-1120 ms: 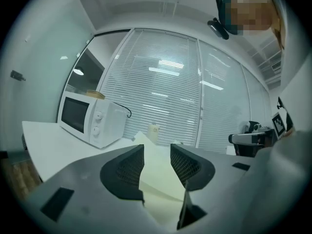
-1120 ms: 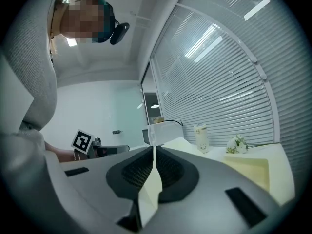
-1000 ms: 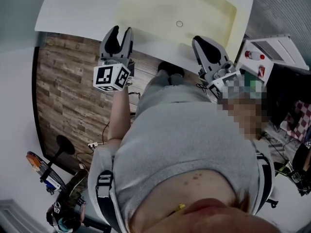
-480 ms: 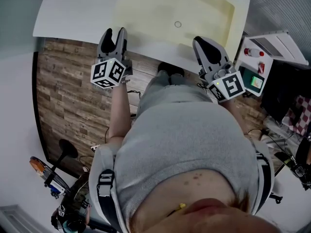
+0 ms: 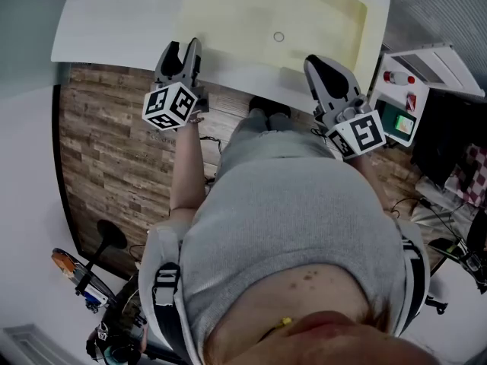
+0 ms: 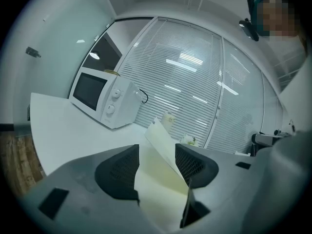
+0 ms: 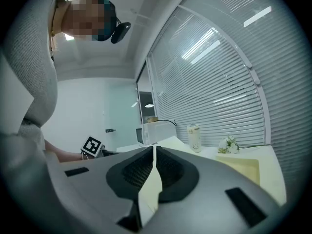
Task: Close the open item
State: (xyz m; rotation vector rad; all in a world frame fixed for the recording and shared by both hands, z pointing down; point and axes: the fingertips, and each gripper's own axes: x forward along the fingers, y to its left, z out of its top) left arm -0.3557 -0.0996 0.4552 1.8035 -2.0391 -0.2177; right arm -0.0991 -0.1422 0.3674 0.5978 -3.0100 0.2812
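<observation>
one pale yellow folder (image 5: 251, 14) lies lengthwise along the white table (image 5: 114, 21).

Both grippers reach forward to the near edge of the white table (image 5: 114, 29), the left gripper (image 5: 183, 50) on a bare, outstretched left forearm (image 5: 186, 166) and the right gripper (image 5: 318, 65) further along that edge, held close in front of the torso (image 5: 289, 219). The left gripper's jaws have just been opening and stand wide apart, with a tilted edge of the cream item (image 5: 304, 14) between the pads but not pinched. The right gripper's jaws are pressed together on a thin edge of that same item
</observation>
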